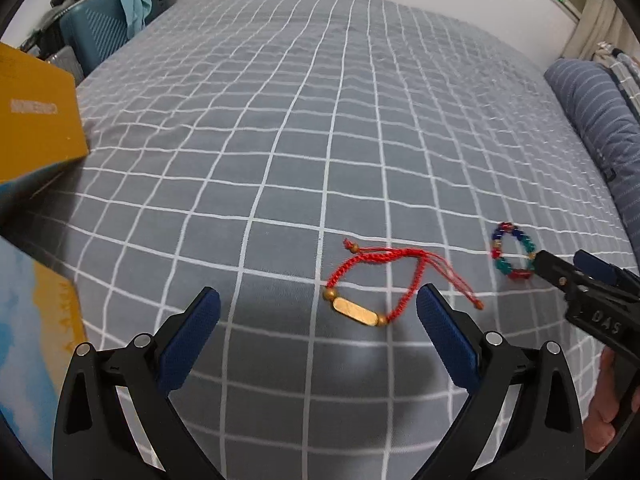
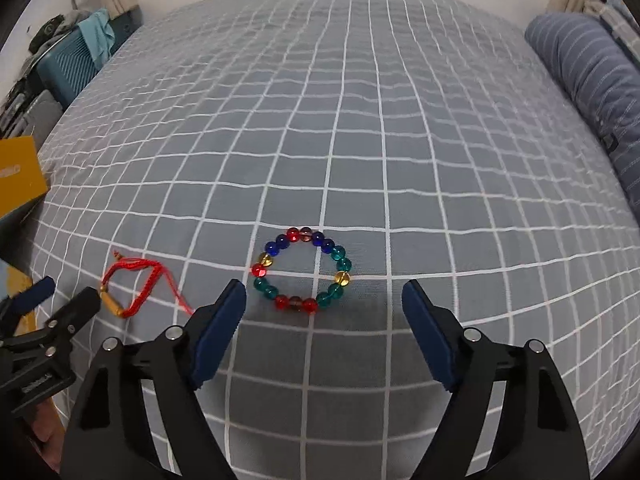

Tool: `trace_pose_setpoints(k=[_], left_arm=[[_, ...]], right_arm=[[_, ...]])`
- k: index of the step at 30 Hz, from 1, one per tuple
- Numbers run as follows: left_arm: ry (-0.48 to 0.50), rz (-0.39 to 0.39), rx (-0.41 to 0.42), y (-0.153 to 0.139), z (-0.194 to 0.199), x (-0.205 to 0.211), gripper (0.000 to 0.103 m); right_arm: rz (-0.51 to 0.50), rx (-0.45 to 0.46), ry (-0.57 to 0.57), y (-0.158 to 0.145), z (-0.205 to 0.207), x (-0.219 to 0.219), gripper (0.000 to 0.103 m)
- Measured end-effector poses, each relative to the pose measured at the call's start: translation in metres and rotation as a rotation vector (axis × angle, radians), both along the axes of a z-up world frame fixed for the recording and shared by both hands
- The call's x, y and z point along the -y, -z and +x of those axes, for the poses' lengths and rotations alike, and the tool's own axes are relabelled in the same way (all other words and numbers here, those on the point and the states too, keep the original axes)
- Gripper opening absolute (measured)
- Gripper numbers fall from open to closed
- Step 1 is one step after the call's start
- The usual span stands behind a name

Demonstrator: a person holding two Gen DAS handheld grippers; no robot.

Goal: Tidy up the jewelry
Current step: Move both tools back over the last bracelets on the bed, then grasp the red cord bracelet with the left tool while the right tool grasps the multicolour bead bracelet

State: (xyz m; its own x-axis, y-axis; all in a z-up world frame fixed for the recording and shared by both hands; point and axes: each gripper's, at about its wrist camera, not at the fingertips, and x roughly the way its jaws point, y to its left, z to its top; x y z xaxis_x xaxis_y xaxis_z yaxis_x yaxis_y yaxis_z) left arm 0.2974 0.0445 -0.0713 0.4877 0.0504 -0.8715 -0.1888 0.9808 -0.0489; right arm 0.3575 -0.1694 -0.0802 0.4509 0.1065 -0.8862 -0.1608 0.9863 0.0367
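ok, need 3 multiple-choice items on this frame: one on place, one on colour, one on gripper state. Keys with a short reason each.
1. Where does the bead bracelet lie?
A. on the checked bed cover
B. inside the yellow box
C. on the striped pillow

2. What colour is the cord of the string bracelet?
A. green
B. red
C. white

3. How does the right gripper stand?
A. shut on the bead bracelet
B. open, nothing between the pads
C. shut on the cord

Key
1: A, the ring of beads lies flat on the grey checked cover, ahead of the right gripper.
2: B, the braided cord is red, with a gold bar on it.
3: B, the blue pads stand wide apart with the beads just ahead of them, untouched.
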Motion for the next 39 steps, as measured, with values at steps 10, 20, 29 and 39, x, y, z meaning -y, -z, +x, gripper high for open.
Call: trace_pose_setpoints(k=[10,20,29,39], left_arm=[[-0.017,-0.003,-0.035,0.026,0.019,-0.006,0.082],[-0.044,0.022,-0.026,0.029,0.022,-0.007,0.022],[-0.028,0.002,-0.018,0.023,0.015,-0.002,0.007],[-0.008,-0.009,-0.013,0.011,0.012,0.001,0.007]], right_arm=[[-0.01,-0.05,0.034,0.02,0.023,0.0,0.057],[-0.035,-0.066,0.074,0.032,0.029,0.003,0.016],[-0.039,-0.05,0.069,0.032,0.022,0.002,0.01],[-0.006,-0.042,0.069,0.023,0.02,0.008,0.01]])
